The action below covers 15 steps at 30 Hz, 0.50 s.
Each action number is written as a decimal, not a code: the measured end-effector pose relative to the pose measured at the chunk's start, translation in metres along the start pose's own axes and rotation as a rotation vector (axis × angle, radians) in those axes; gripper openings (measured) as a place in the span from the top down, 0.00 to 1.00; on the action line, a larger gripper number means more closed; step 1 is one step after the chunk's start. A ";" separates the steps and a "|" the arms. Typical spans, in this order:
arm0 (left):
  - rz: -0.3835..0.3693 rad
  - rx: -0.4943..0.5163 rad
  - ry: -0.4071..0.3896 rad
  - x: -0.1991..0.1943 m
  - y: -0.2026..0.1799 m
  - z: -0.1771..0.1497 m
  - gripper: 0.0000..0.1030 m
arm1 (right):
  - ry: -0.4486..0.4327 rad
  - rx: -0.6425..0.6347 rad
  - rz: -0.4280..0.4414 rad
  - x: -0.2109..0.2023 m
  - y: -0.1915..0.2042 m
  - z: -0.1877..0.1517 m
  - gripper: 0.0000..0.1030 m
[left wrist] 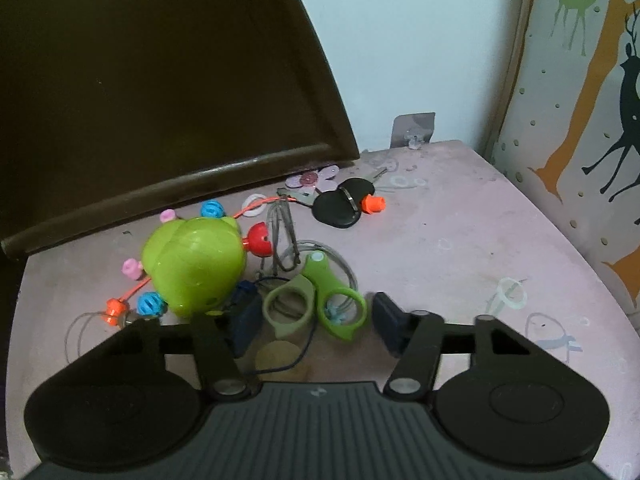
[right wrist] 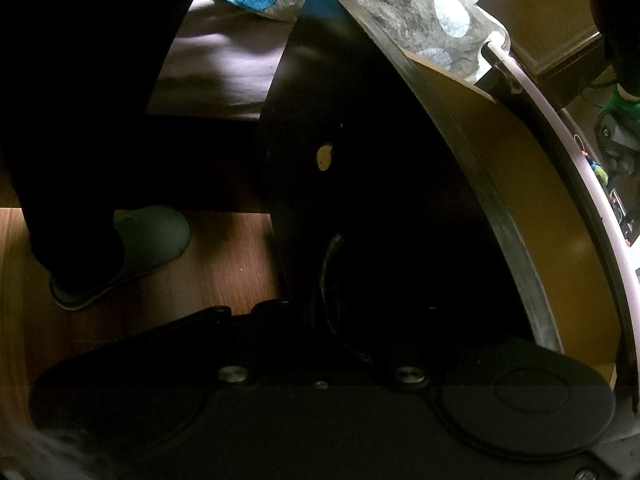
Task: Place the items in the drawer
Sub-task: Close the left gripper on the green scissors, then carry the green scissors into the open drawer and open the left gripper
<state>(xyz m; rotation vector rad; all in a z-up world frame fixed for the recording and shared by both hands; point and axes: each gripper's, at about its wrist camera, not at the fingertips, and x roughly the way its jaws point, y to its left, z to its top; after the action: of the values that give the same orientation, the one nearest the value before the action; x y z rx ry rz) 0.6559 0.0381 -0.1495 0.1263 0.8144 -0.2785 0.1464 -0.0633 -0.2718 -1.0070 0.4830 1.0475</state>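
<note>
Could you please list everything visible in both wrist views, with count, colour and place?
scissors: one, green handles, pink tabletop, between the left fingers
toy: one, lime green, left of scissors, on an orange cord with blue, pink and red beads
key fob: one, black with orange cap, behind the scissors
wire loops: grey, between toy and fob
headboard: one, dark brown, behind the table
drawer front: one, dark, pulled out
drawer handle: one, dark metal, on the front
slipper: one, grey, wooden floor
left hand-held gripper: black, open around the scissors
right hand-held gripper: black, shut on the drawer handle
</note>
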 end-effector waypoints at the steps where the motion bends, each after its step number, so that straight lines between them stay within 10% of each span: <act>1: 0.001 0.001 0.003 -0.001 0.000 0.000 0.48 | 0.000 0.000 0.000 0.000 0.000 0.000 0.92; 15: 0.024 0.097 -0.001 -0.066 -0.022 -0.007 0.48 | 0.006 -0.003 -0.002 0.000 0.000 0.001 0.92</act>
<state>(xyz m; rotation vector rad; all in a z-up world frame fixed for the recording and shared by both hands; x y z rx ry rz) 0.6017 0.0320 -0.1064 0.2267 0.7982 -0.2954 0.1467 -0.0621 -0.2710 -1.0129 0.4857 1.0441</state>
